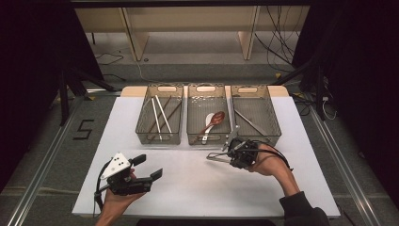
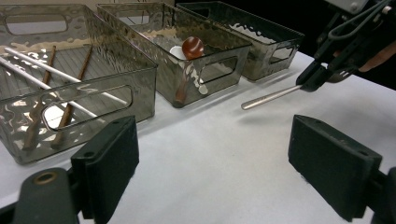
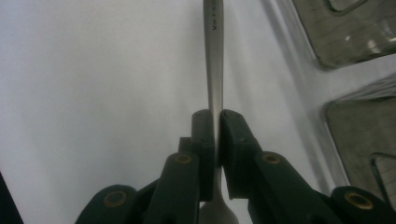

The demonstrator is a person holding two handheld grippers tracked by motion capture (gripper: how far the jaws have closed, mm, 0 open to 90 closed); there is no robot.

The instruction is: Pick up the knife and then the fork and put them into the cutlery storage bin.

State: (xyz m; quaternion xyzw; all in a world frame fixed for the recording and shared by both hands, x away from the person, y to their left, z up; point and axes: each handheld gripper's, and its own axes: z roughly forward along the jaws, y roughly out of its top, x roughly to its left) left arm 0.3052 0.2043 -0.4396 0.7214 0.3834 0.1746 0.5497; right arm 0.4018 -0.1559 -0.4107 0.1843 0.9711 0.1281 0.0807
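You have three smoky clear bins in a row at the far side of the white table sheet (image 1: 197, 183). Take the middle bin (image 1: 208, 134) as landmark: it holds a brown spoon (image 1: 217, 117) overlapping a white spoon (image 1: 209, 123). The bin left of it (image 1: 159, 135) holds white and brown chopsticks (image 1: 160, 117). The bin right of it (image 1: 256, 132) holds a metal utensil (image 1: 250, 121).

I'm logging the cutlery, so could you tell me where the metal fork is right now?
The metal fork is clamped in the right gripper, above the white table just in front of the middle bin in the high view.
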